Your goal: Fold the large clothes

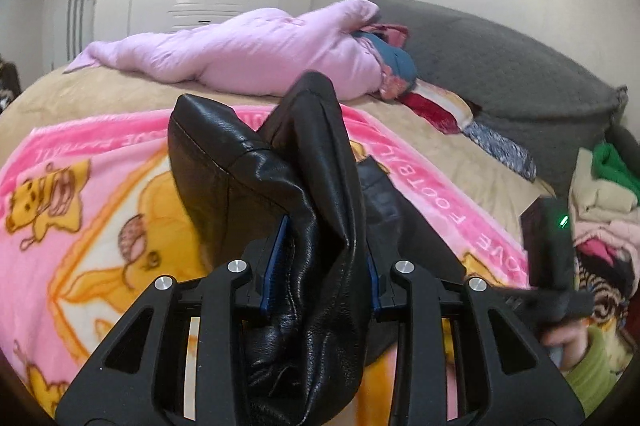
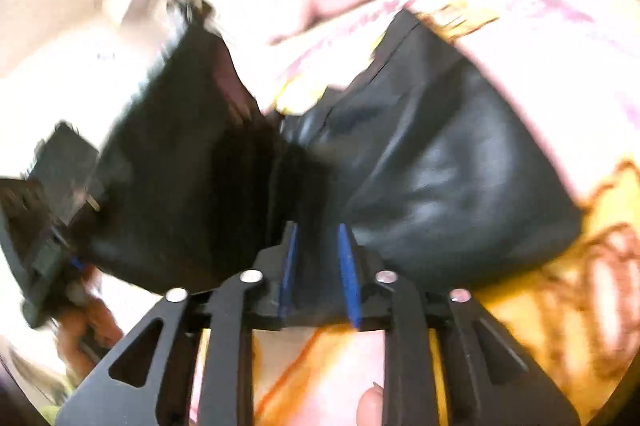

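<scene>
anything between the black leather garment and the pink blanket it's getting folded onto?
Nothing visible. The black leather garment hangs from the left claw above bare pink blanket; the purple bundle lies further back on the bed.

Two grippers: the left gripper (image 1: 326, 258) at lower centre and the right gripper (image 2: 318, 262). One black leather garment (image 1: 280, 169), one pink cartoon blanket (image 1: 100, 193), one lilac quilt (image 1: 248, 49) at upper centre.

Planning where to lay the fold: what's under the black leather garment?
The pink cartoon blanket spread on the bed lies beneath the black leather garment; anything directly below its bunched folds is hidden.
</scene>
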Demonstrator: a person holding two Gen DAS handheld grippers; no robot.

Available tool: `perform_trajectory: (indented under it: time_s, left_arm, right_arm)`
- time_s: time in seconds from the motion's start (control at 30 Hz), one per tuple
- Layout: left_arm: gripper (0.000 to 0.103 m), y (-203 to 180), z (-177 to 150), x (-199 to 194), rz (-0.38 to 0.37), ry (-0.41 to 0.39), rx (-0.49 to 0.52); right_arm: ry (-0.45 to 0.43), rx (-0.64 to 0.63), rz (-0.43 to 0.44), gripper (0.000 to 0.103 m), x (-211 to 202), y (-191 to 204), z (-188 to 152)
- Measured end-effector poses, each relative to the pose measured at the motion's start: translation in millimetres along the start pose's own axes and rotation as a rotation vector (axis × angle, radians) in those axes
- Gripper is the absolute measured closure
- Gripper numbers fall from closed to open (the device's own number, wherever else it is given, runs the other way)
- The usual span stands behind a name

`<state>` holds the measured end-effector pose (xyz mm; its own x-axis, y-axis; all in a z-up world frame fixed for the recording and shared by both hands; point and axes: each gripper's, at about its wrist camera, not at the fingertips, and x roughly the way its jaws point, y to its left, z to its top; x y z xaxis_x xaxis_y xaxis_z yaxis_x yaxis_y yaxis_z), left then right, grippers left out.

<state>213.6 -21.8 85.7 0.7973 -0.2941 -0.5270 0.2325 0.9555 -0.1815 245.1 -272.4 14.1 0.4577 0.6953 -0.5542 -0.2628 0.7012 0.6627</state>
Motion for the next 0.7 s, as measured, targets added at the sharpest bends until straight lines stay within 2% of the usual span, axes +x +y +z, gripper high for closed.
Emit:
perform_trajectory:
  time_s: [0.1,0.13,0.2,0.27,0.33,0.4,0.5,0.7]
  left_arm:
    - [0.079,-20.2,-0.2,13.4,-0.019,0.016,0.021]
    - [0.084,-25.2,-0.6,16.5,-0.031,0.017,0.024]
    - [0.085,-33.3,-1.8,24.3,-0.060,0.024,0.019]
    - [0.088,-37.5,-4.6,32.9,-0.104,0.036,-0.013]
    - [0.088,-38.0,-10.4,41.4,-0.145,0.045,-0.047]
    - [0.088,-36.2,-16.2,43.9,-0.180,0.050,-0.067]
    - [0.088,-33.2,-24.2,45.8,-0.217,0.045,-0.101]
    - [0.088,-33.3,-26.9,42.2,-0.240,0.037,-0.115]
  right_arm:
    - [-0.045,0.079,0.057,0.044,-27.7,-20.6,8.5]
    - [-0.054,0.097,0.079,0.030,-34.4,-23.9,12.0]
    - [-0.051,0.096,0.079,0.028,-43.3,-22.0,19.7]
    - [-0.039,0.092,0.072,0.018,-42.0,-14.8,26.2]
    - [0.002,0.123,0.114,0.014,-31.4,-9.1,37.8]
    - [0.043,0.143,0.117,0.012,-21.3,-3.6,43.0]
    - [0.128,0.109,0.080,0.009,3.3,11.4,58.2]
    - [0.275,0.018,0.000,0.008,44.6,46.0,77.8]
